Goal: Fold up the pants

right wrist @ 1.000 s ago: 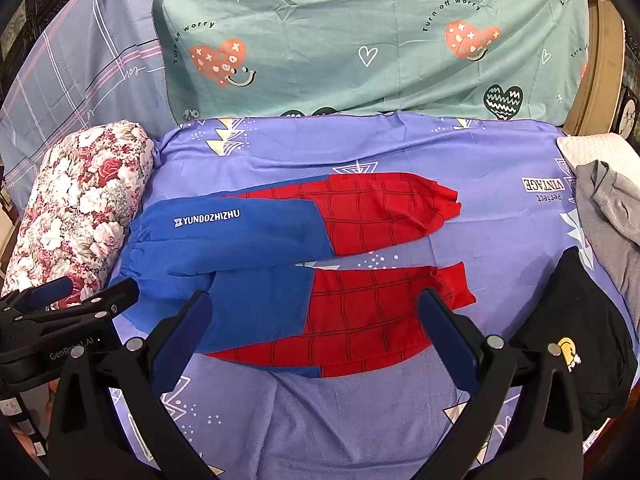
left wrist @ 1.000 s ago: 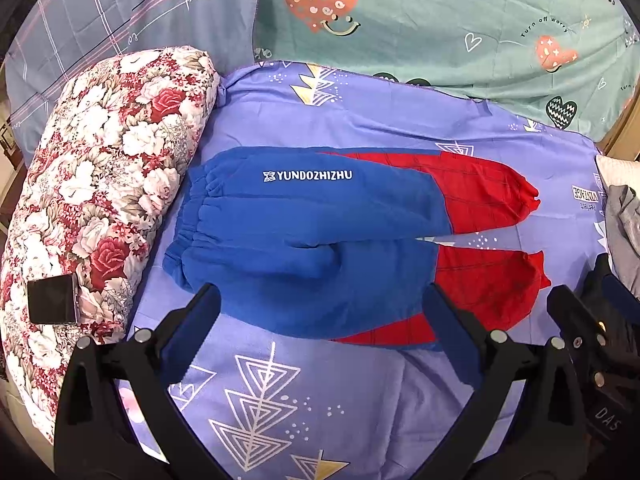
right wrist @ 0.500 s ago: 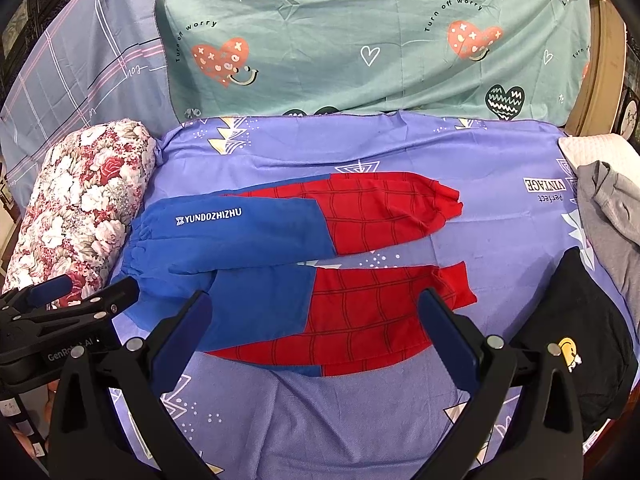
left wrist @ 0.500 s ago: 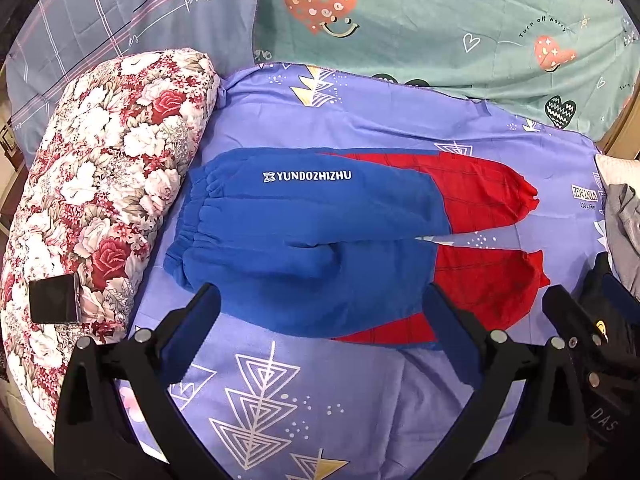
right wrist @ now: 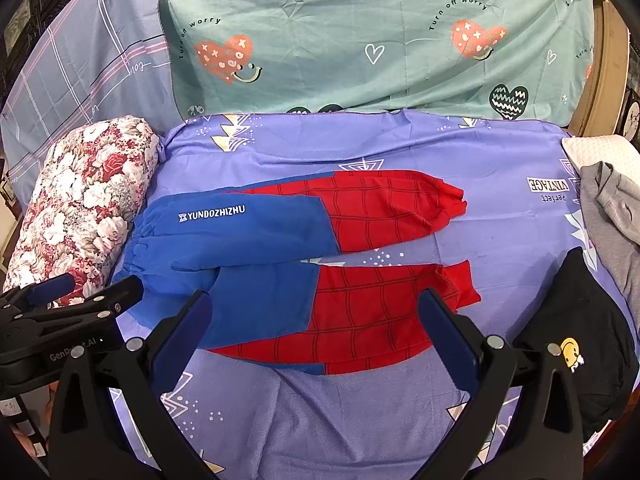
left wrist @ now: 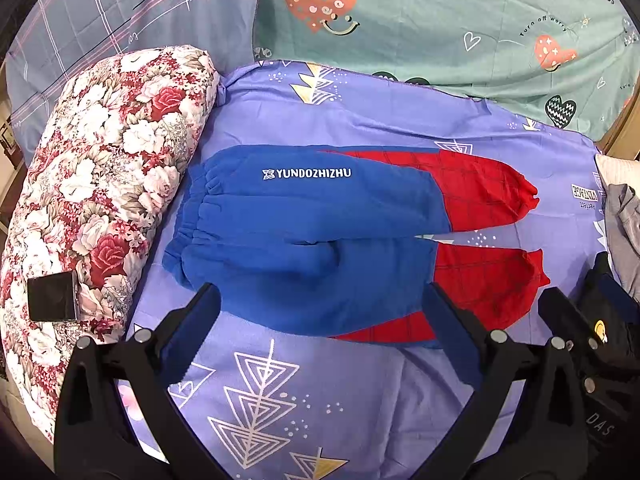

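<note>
Blue and red pants [left wrist: 320, 236] lie flat on the purple sheet, waistband at the left by the floral bolster, both legs spread to the right; they also show in the right wrist view [right wrist: 288, 264]. My left gripper [left wrist: 320, 312] is open and empty, hovering over the near edge of the blue hip part. My right gripper [right wrist: 316, 312] is open and empty, above the near leg at the blue-red seam. The left gripper [right wrist: 84, 300] shows at the left edge of the right wrist view; the right gripper [left wrist: 576, 316] shows at the right edge of the left wrist view.
A floral bolster [left wrist: 96, 184] lies along the left with a black phone [left wrist: 52, 296] on it. A black garment [right wrist: 576, 336] and a grey one [right wrist: 612, 216] lie at the right. A teal heart-print sheet [right wrist: 360, 40] covers the back.
Both grippers have drifted very slightly; the pants have not moved and both grippers stay open.
</note>
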The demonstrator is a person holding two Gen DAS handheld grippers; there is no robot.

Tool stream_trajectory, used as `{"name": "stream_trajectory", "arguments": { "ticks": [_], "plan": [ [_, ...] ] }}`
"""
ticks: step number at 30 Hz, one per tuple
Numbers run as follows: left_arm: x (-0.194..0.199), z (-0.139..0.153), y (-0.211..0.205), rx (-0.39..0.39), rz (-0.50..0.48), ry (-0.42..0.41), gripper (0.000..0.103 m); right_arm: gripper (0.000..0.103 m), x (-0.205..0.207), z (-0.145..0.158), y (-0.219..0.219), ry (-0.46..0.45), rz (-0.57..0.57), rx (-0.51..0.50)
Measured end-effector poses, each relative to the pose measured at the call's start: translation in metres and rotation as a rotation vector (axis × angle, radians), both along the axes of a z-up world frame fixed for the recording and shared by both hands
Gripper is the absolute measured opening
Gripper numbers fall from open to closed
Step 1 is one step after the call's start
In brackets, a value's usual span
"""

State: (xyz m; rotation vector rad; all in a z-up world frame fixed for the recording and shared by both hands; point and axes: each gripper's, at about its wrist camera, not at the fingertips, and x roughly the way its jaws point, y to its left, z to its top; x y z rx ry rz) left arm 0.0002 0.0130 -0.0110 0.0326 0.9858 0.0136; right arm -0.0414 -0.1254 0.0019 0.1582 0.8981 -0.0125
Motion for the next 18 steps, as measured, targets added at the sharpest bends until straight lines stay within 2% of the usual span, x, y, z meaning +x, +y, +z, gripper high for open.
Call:
{"name": "stream_trajectory", "arguments": {
  "ticks": [18],
  "plan": [
    [0.0041, -0.0037, -0.0021, -0.007, 0.005, 0.012, 0.101, 0.102, 0.0043, -0.0005, 0.003, 0.003, 0.016, 0.003]
  ]
}}
